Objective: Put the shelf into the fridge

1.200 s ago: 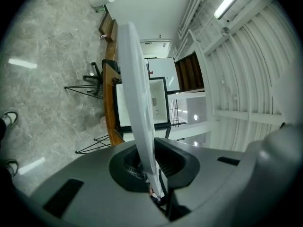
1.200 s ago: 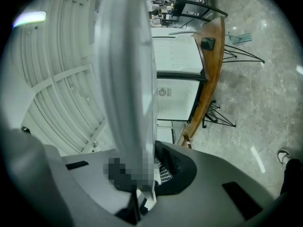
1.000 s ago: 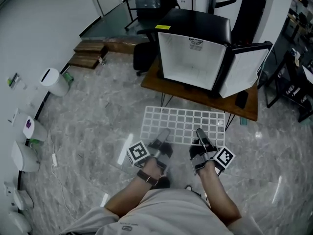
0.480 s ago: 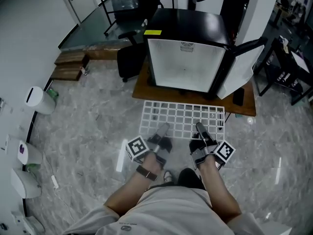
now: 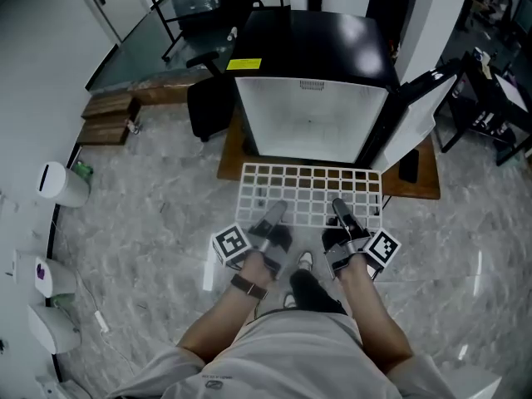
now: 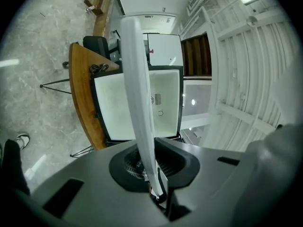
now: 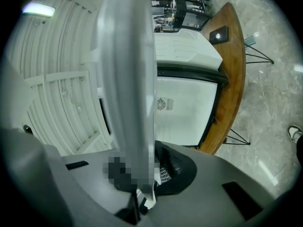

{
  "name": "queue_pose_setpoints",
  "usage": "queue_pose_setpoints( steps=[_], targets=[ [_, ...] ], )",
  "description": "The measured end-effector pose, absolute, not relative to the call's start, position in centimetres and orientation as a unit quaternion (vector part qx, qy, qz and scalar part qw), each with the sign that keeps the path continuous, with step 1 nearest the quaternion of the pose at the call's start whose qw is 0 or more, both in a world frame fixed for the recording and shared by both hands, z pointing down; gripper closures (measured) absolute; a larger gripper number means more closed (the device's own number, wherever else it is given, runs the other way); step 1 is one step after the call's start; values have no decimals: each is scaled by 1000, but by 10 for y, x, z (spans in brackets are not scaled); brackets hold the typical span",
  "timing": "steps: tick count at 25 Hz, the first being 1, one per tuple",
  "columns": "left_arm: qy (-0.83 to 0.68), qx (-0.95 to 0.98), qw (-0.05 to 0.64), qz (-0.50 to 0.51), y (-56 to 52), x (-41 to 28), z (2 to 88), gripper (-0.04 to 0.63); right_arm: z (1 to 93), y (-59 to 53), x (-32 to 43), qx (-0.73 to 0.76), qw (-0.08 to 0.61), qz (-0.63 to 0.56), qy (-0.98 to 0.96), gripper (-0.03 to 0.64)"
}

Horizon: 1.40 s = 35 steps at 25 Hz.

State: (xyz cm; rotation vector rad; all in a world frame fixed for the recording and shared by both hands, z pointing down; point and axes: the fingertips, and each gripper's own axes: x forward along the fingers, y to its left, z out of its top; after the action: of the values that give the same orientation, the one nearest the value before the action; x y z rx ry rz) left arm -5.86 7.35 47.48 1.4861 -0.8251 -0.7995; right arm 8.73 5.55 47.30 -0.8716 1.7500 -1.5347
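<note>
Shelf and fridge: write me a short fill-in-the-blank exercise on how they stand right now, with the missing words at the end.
1. The left gripper and the right gripper are each ____ on the near edge of the white wire shelf.
2. The fridge stands on a ____ table.
3. The fridge's door stands ____, swung out to the person's right.

Missing words: shut; wooden; open.
</note>
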Motion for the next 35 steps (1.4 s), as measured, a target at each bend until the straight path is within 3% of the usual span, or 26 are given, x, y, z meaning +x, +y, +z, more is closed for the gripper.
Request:
queue_pose_setpoints(
  steps=[11,35],
  targets=[
    [-343,655,584,-336,-44,-69,479,568,488,-55,75,-332,321,-595,657,569],
    [-304,660,615,-306,-98,-82,516,568,516,-100,62,-362,338,-563,662,569]
  ],
)
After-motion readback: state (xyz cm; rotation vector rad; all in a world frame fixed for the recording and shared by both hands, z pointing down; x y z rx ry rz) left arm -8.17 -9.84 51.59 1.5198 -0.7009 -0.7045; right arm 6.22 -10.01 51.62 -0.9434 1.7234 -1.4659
